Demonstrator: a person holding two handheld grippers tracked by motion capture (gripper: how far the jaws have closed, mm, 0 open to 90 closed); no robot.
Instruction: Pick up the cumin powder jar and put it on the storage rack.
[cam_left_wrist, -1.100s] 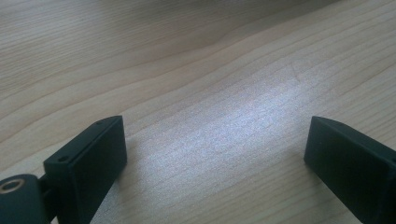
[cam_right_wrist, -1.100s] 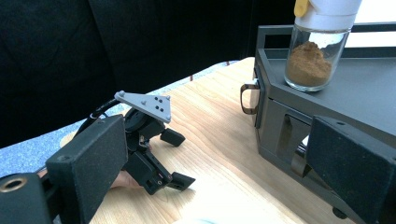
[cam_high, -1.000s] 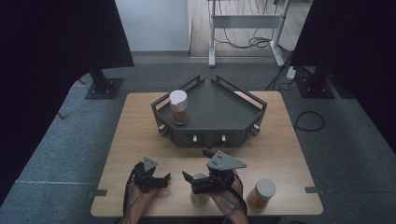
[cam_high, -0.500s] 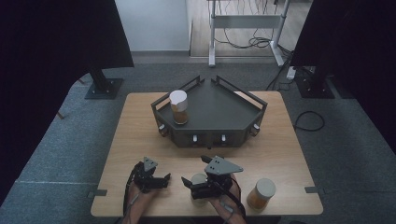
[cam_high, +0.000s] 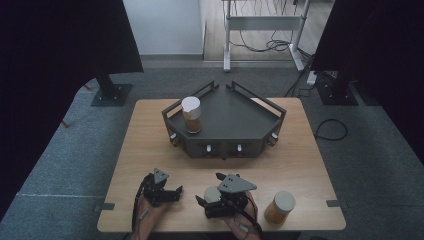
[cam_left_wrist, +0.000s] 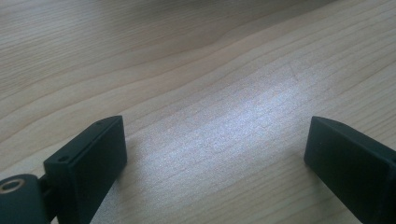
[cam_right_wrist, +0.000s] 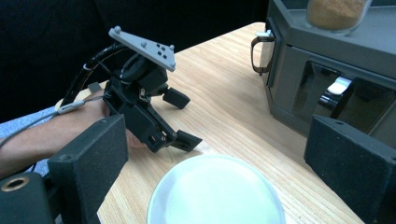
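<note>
A jar with a white lid (cam_high: 215, 195) stands near the table's front edge, and its lid (cam_right_wrist: 216, 191) lies low between the two jaws of my right gripper (cam_right_wrist: 218, 127). The jaws stand wide on either side of it with gaps showing, so my right gripper (cam_high: 207, 190) is open. To its left, my left gripper (cam_high: 175, 194) rests low over bare wood, open and holding nothing (cam_left_wrist: 215, 126); the right gripper view shows it (cam_right_wrist: 186, 119) too. A second jar (cam_high: 191, 114) of brown granules stands on the dark grey stand (cam_high: 235, 125). A third jar (cam_high: 280, 206) sits at the front right.
The dark stand (cam_right_wrist: 299, 60) has raised rails, a handle and knobs on its front face, and it takes up the middle back of the table (cam_high: 310, 165). Bare wood lies between the stand and the grippers. Black curtains and stand legs surround the table.
My right gripper has drawn back toward the front edge and lowered so that its jaws flank the white-lidded jar. The left gripper has stayed in place.
</note>
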